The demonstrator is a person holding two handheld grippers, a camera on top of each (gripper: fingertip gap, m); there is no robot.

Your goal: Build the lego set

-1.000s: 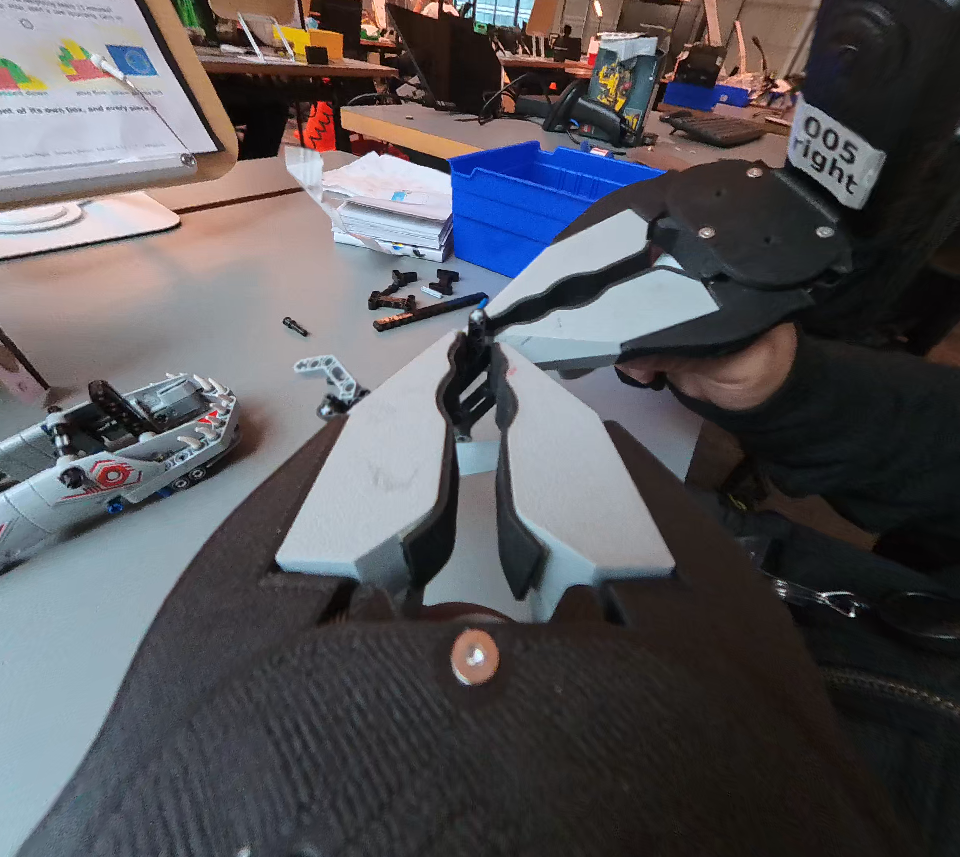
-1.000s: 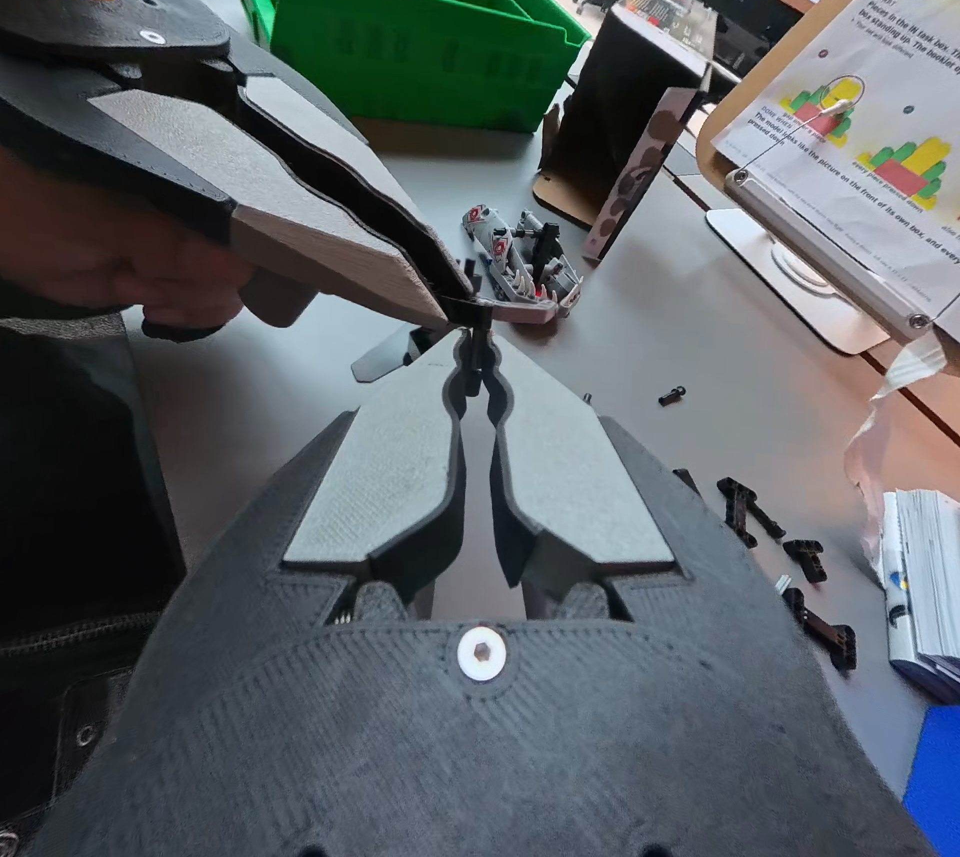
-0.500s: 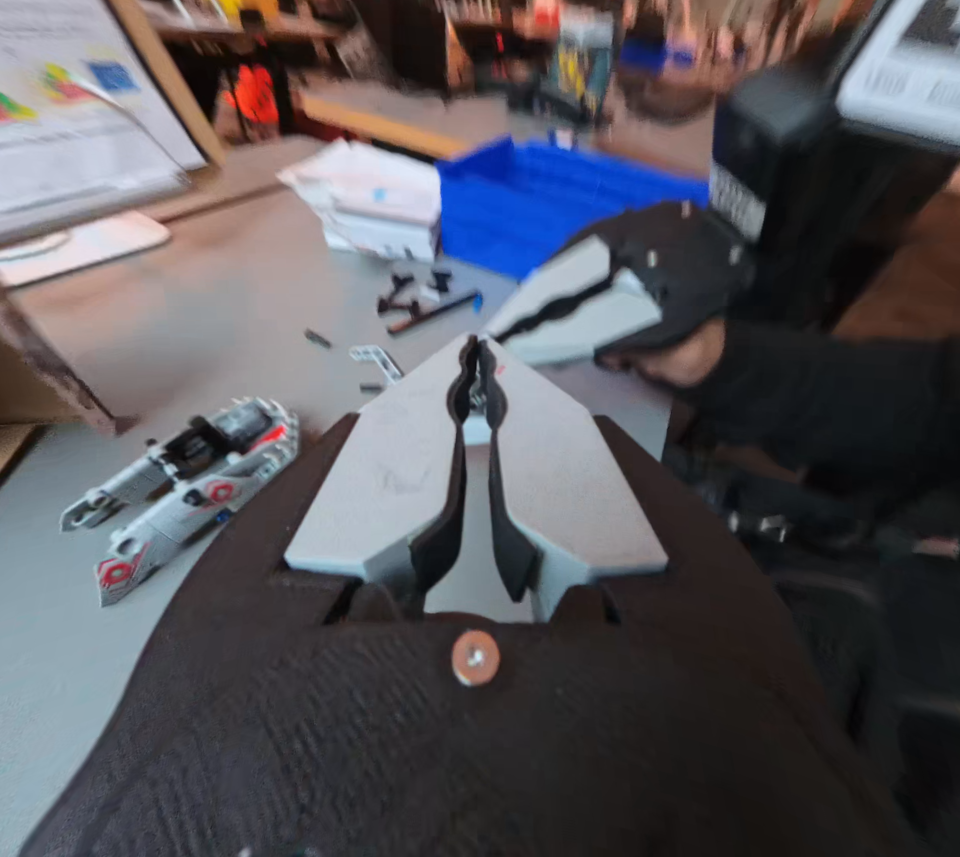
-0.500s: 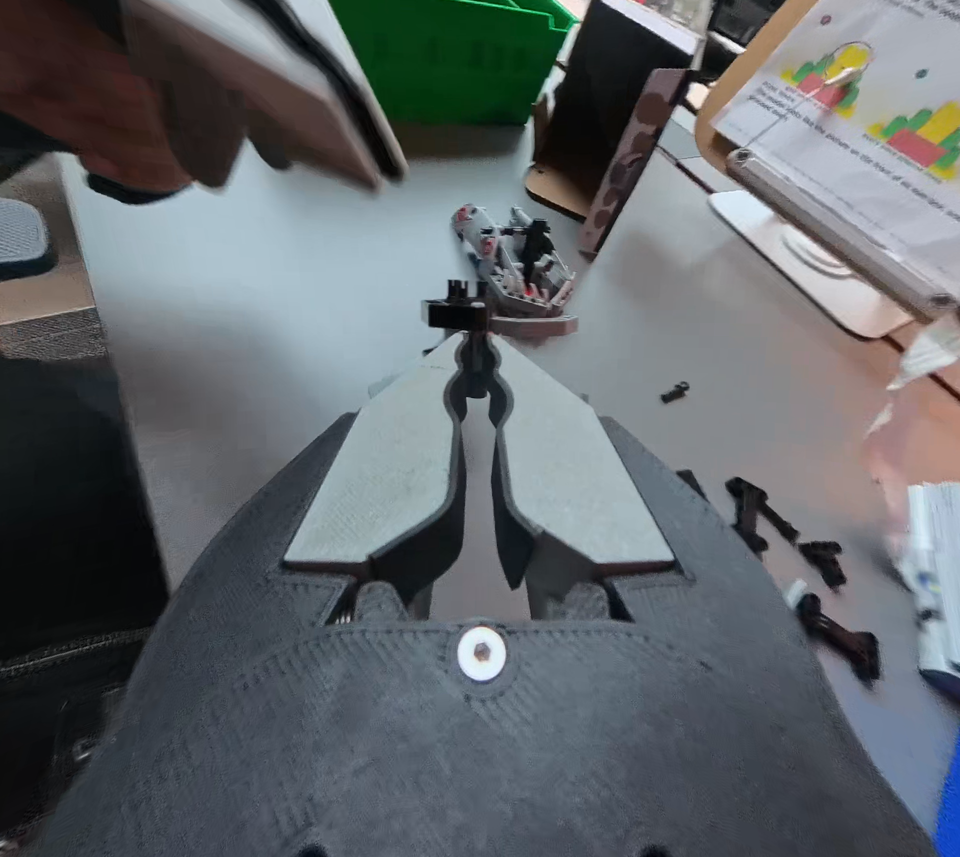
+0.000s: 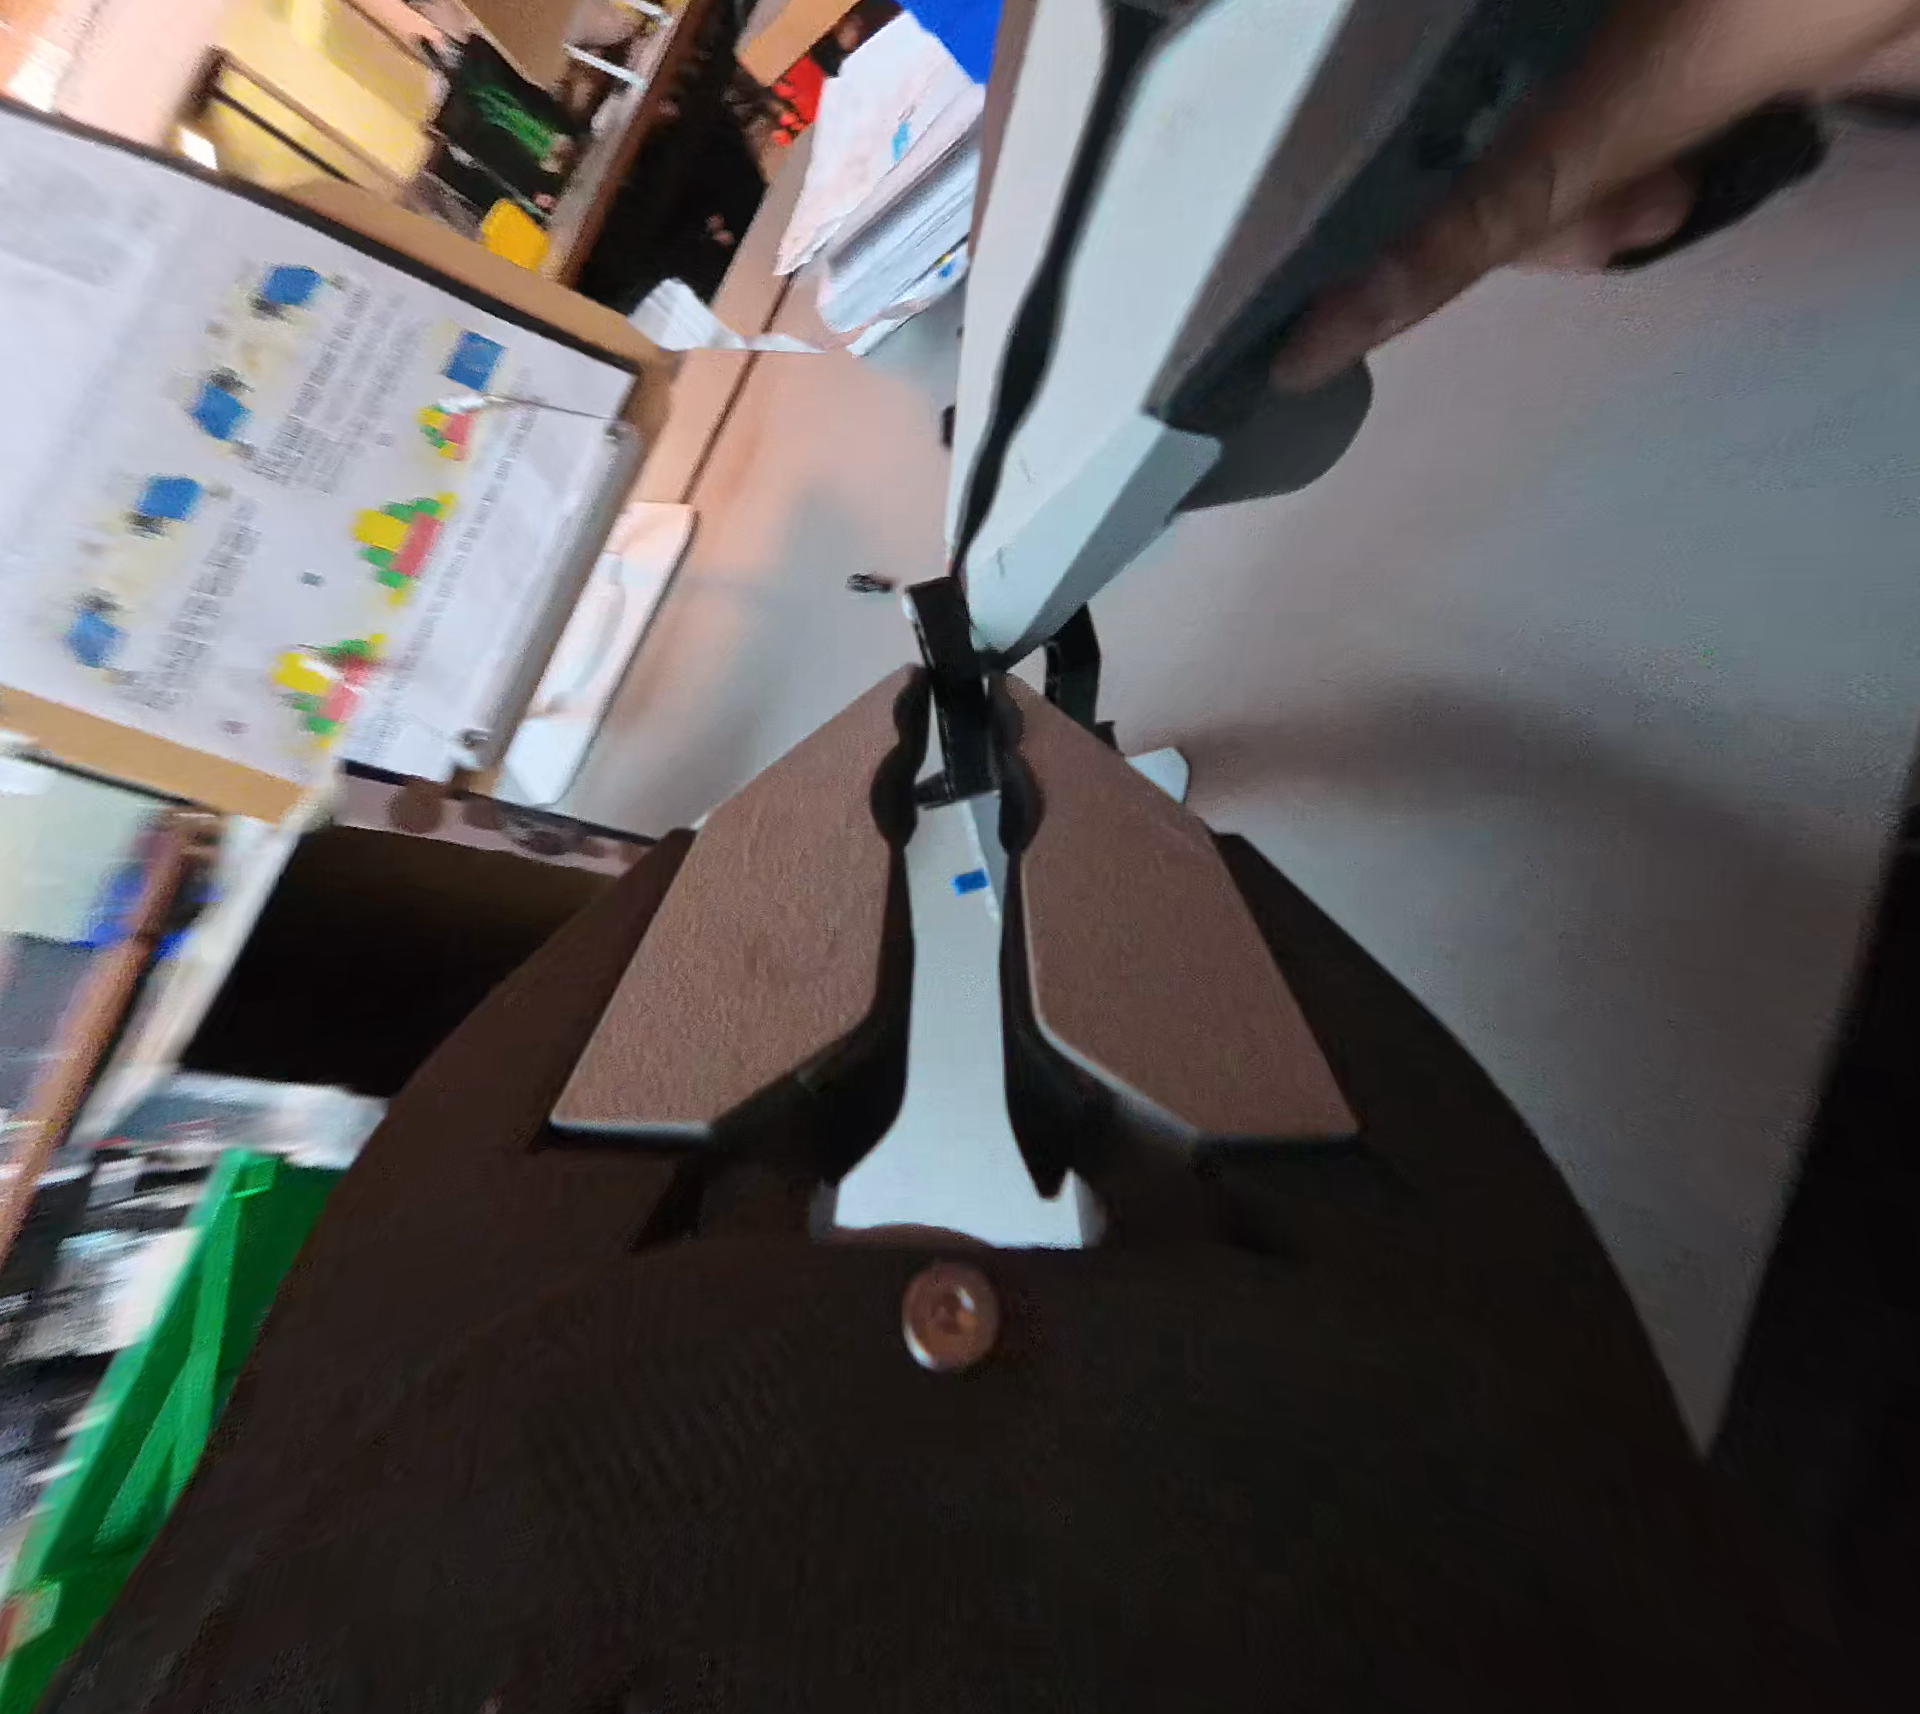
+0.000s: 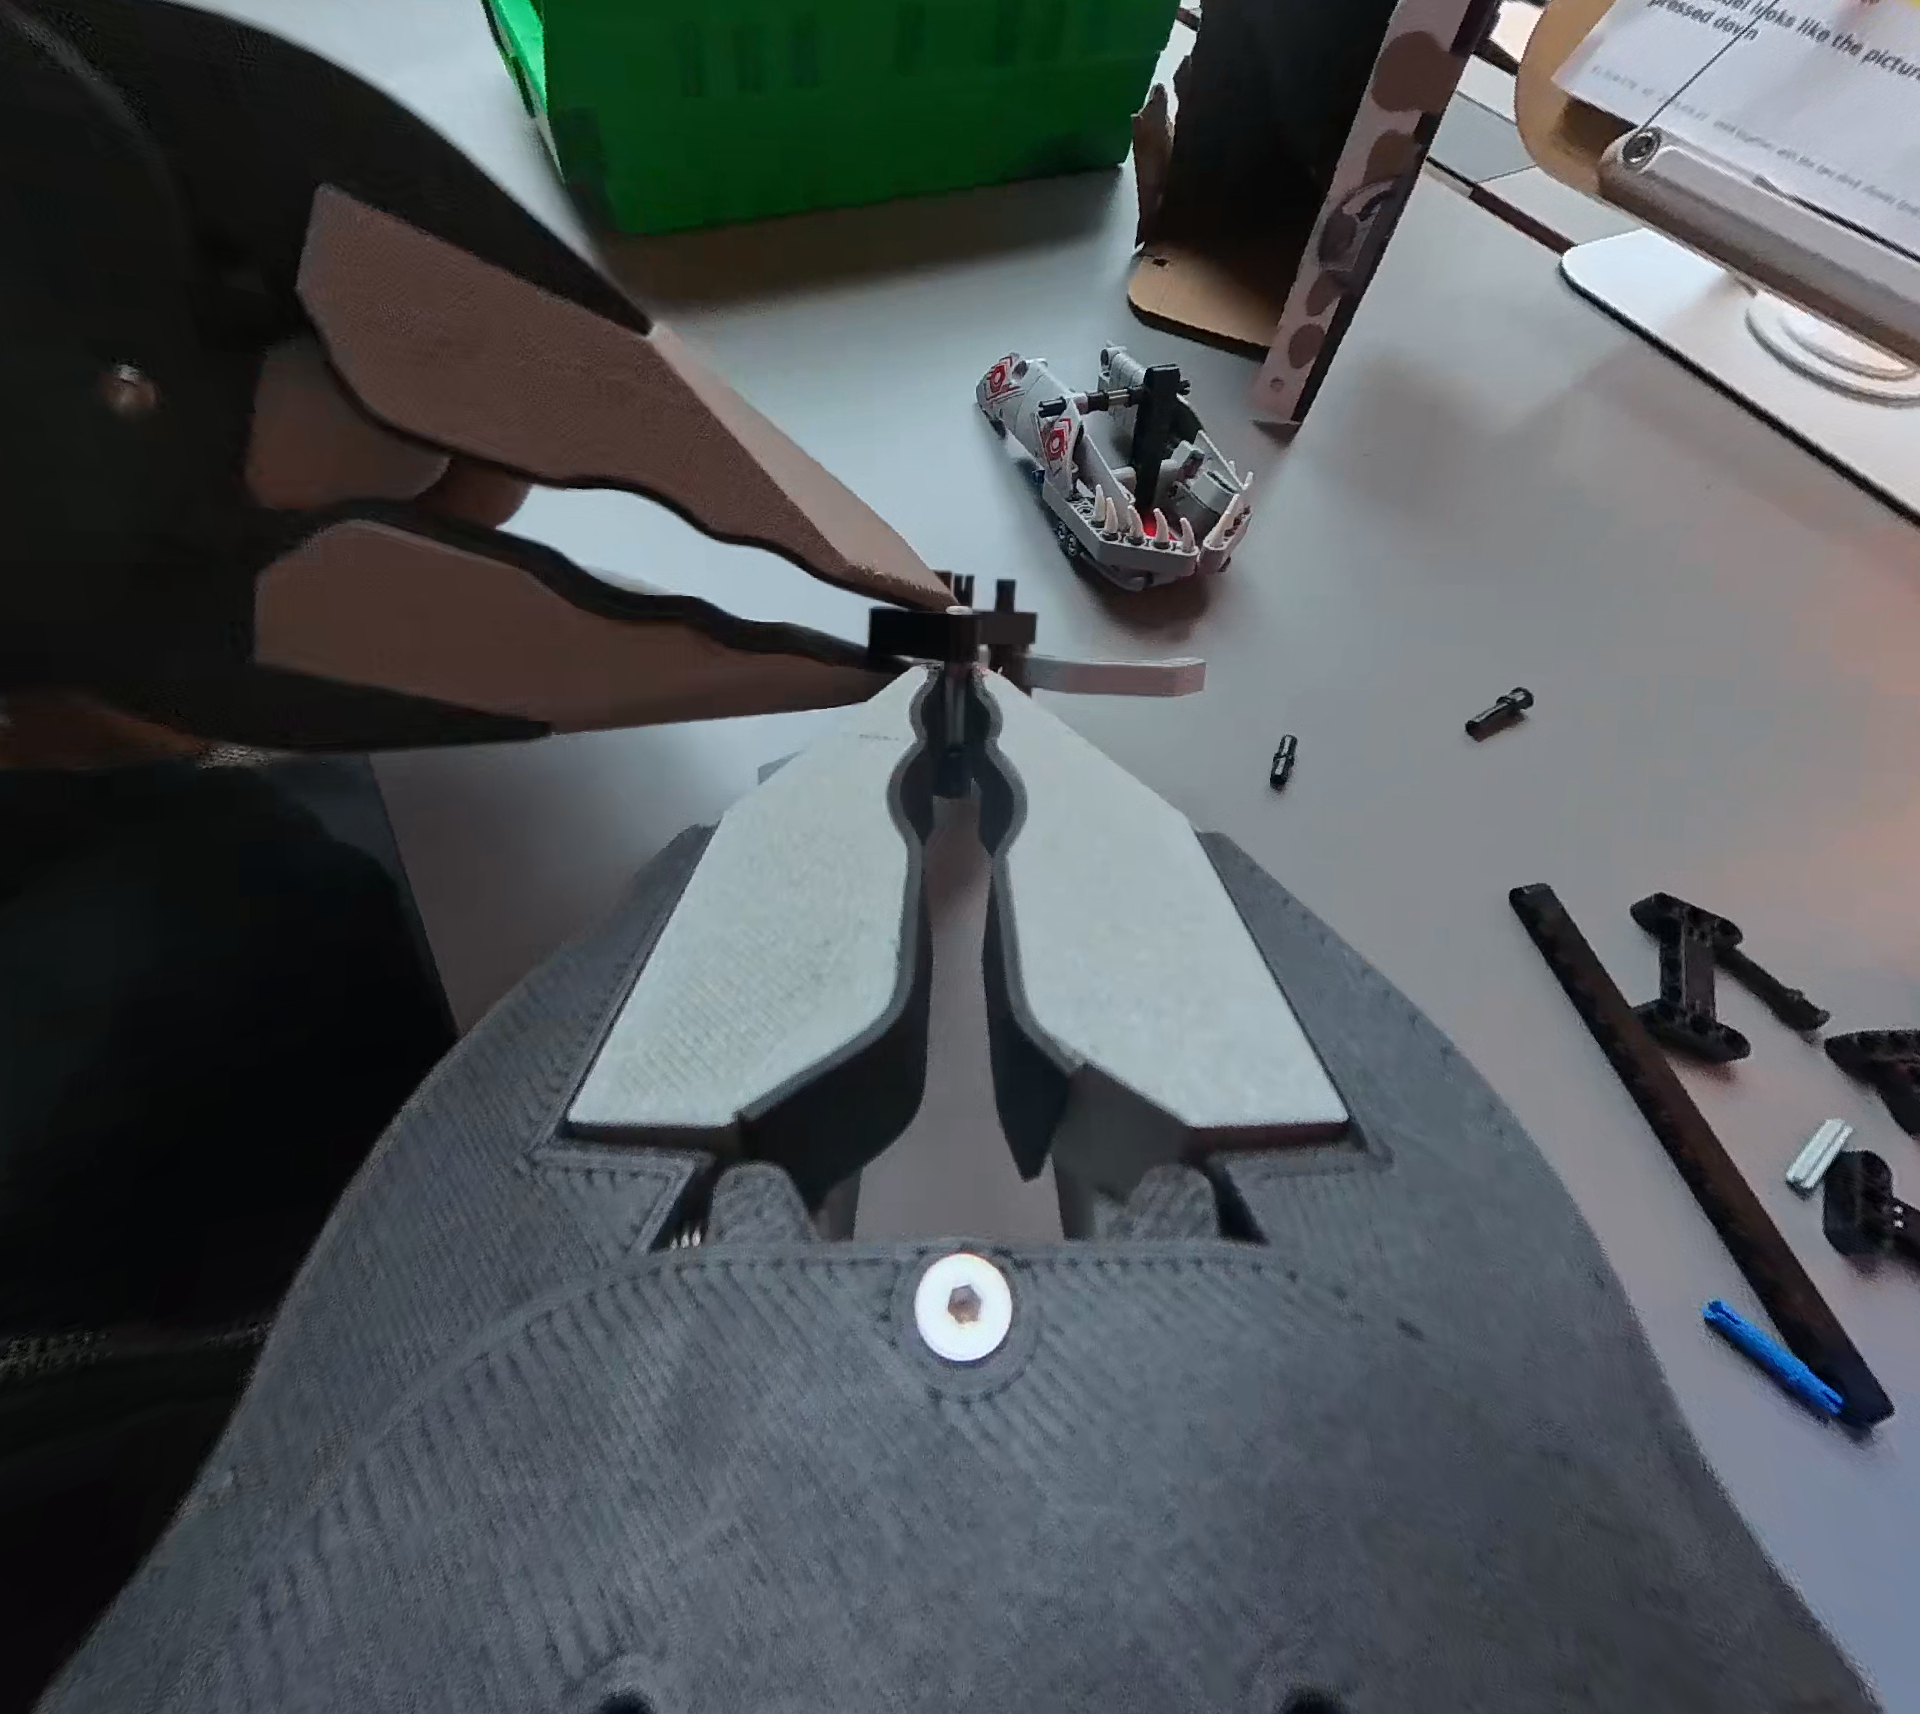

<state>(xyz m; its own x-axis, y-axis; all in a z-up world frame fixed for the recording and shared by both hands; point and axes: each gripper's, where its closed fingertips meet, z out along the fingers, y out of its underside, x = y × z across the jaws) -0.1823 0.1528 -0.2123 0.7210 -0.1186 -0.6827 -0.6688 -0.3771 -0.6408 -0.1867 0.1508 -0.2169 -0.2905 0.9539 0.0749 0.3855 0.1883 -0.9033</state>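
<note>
A small black lego beam (image 6: 902, 628) with a thin grey blade piece (image 6: 1117, 677) on it is held in the air between both grippers. My left gripper (image 6: 914, 641) comes in from the left and is shut on the beam. My right gripper (image 6: 951, 696) is shut on a black pin (image 6: 950, 734) that stands up into the beam from below. In the blurred, rolled left wrist view, my left gripper (image 5: 956, 708) pinches the black beam (image 5: 948, 656) and the right gripper (image 5: 971, 615) meets it from above. The grey shark-toothed lego model (image 6: 1112, 469) lies on the table beyond.
A green bin (image 6: 821, 33) and an open cardboard box (image 6: 1330, 137) stand at the back, an instruction stand (image 6: 1745, 33) at the right. Loose black pins (image 6: 1285, 760), a long black beam (image 6: 1683, 1134), black connectors (image 6: 1688, 989) and a blue pin (image 6: 1771, 1358) lie at the right. The tips of both grippers are at nearly the same place.
The left gripper pulled away from the piece, rolled over, and came back to grip the black beam from the left. The right gripper kept hold of its pin throughout.
</note>
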